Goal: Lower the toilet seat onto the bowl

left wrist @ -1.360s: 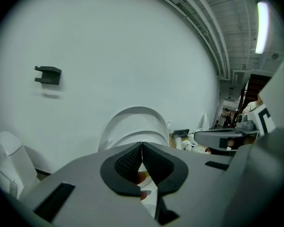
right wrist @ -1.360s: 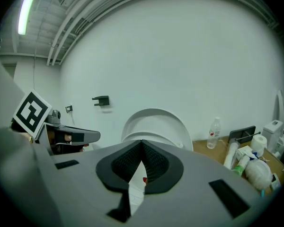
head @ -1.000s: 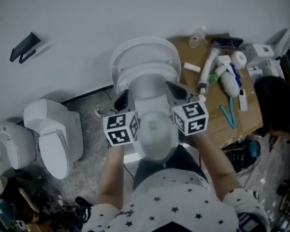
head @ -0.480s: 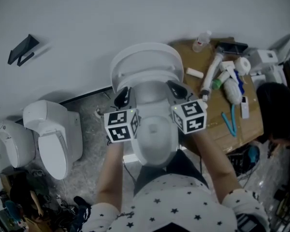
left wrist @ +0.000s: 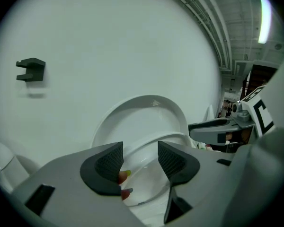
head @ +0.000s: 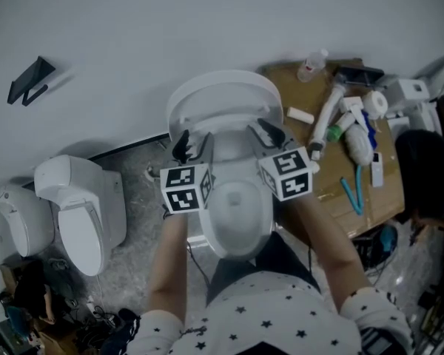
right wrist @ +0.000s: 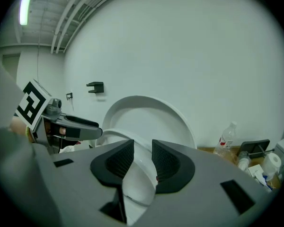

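The wall (head: 207, 21) is plain, smooth and white, and the lid (head: 222, 98) stands up against it as a glossy rounded shell. Below the lid the seat (head: 237, 213) lies forward as a smooth white oval. It covers the bowl, so I cannot tell whether it rests on it, and the person's torso cuts off its near end.

To the left a second toilet (head: 81, 205) sits on the speckled floor. To the right is a brown cardboard top (head: 333, 191), partly cut off by the frame. The tubes and tools on it are too small to make out, apart from a clear bottle (head: 311, 65).

The left gripper (head: 194, 145) is at the seat's left edge. Its jaws have just been opening and stand wide apart, the ribbed black pads (left wrist: 109, 162) clear of the seat rim seen past them. The right gripper (head: 270, 134) is at the right edge. Its jaws have also just been opening, less widely, and the seat's rim runs through the narrow gap without clear contact.

A black bracket (head: 29, 80) is on the wall.
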Demonstrator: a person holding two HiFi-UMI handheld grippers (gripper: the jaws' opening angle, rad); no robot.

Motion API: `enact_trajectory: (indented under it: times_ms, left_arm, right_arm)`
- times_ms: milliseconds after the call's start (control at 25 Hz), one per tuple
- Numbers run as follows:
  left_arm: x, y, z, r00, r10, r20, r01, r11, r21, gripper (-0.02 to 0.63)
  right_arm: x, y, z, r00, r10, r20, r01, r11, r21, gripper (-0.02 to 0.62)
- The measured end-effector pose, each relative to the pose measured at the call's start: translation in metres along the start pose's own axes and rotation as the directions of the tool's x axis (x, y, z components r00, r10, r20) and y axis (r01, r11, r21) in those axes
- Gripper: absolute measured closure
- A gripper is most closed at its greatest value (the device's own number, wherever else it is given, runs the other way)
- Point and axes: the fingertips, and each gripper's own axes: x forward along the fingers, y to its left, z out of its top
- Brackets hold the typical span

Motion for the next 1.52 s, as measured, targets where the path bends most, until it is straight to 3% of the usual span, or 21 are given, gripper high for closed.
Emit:
enact_trajectory:
  times_ms: [400, 1520]
  left_arm:
    - [0.020, 0.010, -0.002, 0.999, 0.015, -0.029, -0.014, 1.000, 0.020, 0.360]
    - [0.019, 0.010, -0.011, 0.999, 0.028, -0.027, -0.028, 1.000, -0.008, 0.364]
  right_arm:
    - [0.020, -0.004, -0.004, 0.999, 0.014, -0.030, -0.015, 0.999, -0.038, 0.417]
    - [0.022, -0.002, -0.011, 1.000, 0.010, -0.029, -0.010, 1.000, 0.000, 0.414]
